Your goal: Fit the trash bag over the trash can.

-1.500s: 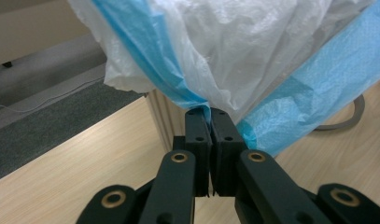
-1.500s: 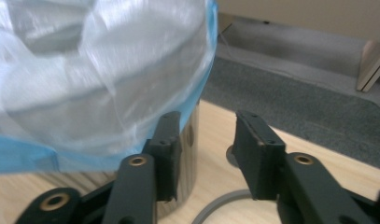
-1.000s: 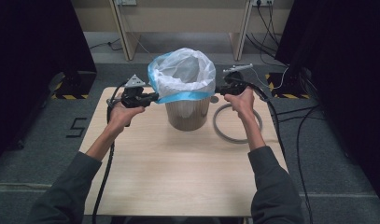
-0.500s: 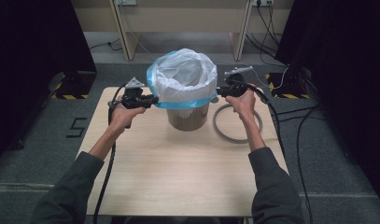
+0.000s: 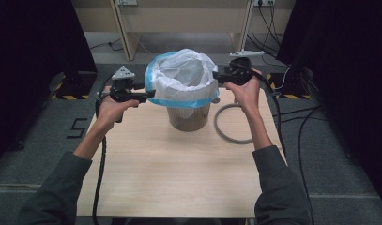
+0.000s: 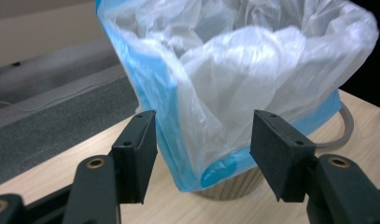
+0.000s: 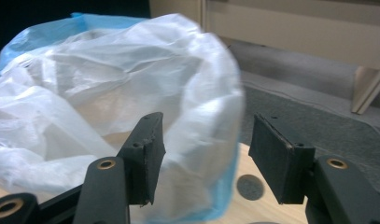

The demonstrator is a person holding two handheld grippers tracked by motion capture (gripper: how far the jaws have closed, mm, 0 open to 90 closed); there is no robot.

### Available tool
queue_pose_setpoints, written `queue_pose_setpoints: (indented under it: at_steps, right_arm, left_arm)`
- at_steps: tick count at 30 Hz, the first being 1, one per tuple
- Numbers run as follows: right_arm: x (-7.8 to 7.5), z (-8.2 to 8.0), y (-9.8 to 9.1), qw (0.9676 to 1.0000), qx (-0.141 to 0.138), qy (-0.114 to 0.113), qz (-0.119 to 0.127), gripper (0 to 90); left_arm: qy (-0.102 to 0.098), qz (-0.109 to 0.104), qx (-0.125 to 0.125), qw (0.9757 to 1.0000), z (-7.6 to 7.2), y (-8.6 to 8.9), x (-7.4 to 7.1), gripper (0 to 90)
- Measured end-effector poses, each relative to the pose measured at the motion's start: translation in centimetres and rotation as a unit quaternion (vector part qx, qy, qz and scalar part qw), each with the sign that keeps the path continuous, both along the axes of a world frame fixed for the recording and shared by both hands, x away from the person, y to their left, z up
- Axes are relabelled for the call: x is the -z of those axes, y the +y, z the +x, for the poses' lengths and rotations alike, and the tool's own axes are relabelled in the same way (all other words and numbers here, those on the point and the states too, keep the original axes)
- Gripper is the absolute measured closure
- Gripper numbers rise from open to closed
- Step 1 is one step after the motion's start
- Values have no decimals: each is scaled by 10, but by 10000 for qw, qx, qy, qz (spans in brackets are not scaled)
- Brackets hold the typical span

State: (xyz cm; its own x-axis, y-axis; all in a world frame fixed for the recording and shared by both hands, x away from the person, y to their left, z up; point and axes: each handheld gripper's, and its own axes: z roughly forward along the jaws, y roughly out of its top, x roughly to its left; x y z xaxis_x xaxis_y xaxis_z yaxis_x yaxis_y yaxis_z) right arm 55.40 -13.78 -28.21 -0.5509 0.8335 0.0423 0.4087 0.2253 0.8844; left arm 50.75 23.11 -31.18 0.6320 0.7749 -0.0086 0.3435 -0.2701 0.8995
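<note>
two hand-held black two-jaw grippers, one at each side of a bin. left gripper (image 5: pixel 148 96): jaws have just been opening, pads apart, blue hem of the liner lying loose between them, not pinched. right gripper (image 5: pixel 217 76): jaws likewise just opening, pads parted, white film between them, unclamped. one small round brown waste bin (image 5: pixel 188 117), standing upright toward the far middle of the pale wooden table (image 5: pixel 179 173). one white translucent plastic bag with blue hem (image 5: pixel 181 77), lining the bin, folded down over its rim, puffed upward. one grey ring-shaped hoop (image 5: pixel 231 124), flat on the table just right of the bin.
</note>
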Motion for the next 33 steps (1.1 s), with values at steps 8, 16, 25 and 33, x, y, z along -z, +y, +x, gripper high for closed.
queue_pose_setpoints:
  at_steps: [8,16,25,33]
  right_arm:
    - [10,32,8,9995,130,227,-201,587]
    - [7,54,8,9988,350,132,-305,478]
    - [-2,14,17,9993,132,130,-332,426]
    - [8,30,25,9960,263,285,-811,575]
  left_arm:
    - [-22,40,-105,9999,7,1,-9,384]
    - [-79,49,-131,9999,9,3,-15,382]
    - [-118,-77,-376,9992,23,3,-27,373]
    - [-70,96,-659,9978,45,1,-35,359]
